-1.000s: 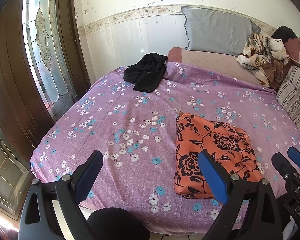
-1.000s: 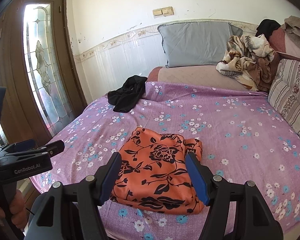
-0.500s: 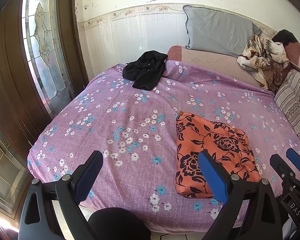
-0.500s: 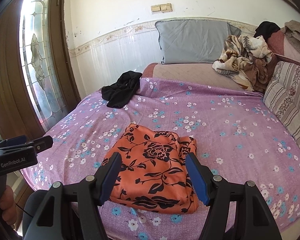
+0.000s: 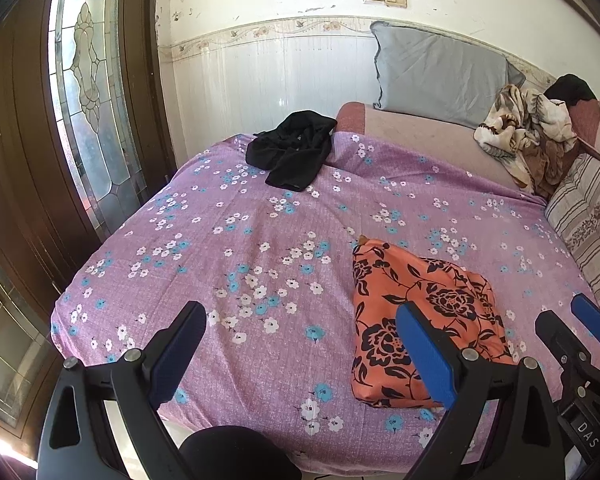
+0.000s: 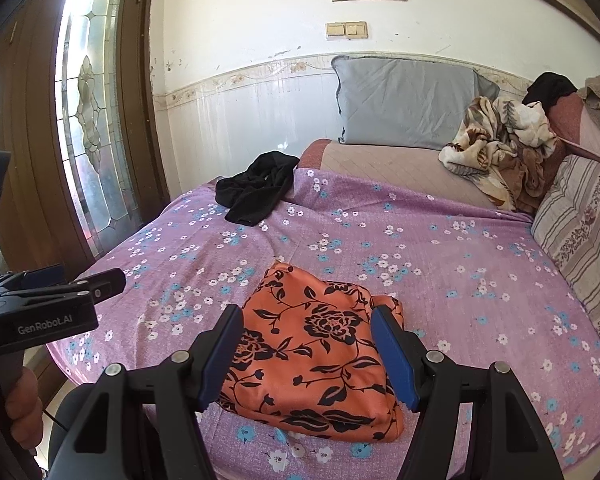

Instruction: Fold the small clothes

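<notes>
**Folded garment at bed edge; second garment far off**

Purple floral bedspread [image 5: 260,248] carries my folded orange floral garment [image 6: 320,352], near the front edge. Both my left tongs [image 5: 300,348] and right tongs [image 6: 308,356] are spread, holding nothing. Risk: reaching for the crumpled black garment [image 5: 292,152] could drag the orange stack apart or off the edge.
</notes>
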The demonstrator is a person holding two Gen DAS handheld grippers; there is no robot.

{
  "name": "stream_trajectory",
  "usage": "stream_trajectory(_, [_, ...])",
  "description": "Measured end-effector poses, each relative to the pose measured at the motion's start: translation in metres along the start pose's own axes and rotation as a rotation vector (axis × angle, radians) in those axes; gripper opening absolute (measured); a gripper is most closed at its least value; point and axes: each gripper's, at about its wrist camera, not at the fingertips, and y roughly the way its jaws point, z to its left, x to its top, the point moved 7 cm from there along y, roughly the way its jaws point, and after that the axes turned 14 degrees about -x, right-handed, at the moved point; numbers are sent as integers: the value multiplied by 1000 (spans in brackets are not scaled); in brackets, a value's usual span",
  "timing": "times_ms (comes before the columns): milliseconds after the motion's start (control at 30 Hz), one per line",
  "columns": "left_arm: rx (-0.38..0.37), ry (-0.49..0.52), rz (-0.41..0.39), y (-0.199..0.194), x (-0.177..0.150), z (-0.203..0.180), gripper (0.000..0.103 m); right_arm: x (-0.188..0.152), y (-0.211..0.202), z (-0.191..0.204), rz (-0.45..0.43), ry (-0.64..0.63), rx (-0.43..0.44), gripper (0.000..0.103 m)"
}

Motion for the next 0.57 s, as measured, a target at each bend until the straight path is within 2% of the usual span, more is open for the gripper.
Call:
stream_trajectory(267, [-16, 2, 18, 11, 5, -6, 96, 7, 13, 2, -4, 6, 25, 69])
stream_trajectory(400, [-58, -5, 22, 21, 11, -12, 96, 10, 29, -2, 15, 37, 47, 69])
stream_trajectory(567, [-98, -43, 3, 45, 29, -9, 96, 25, 67, -30, 30, 95, 33, 69])
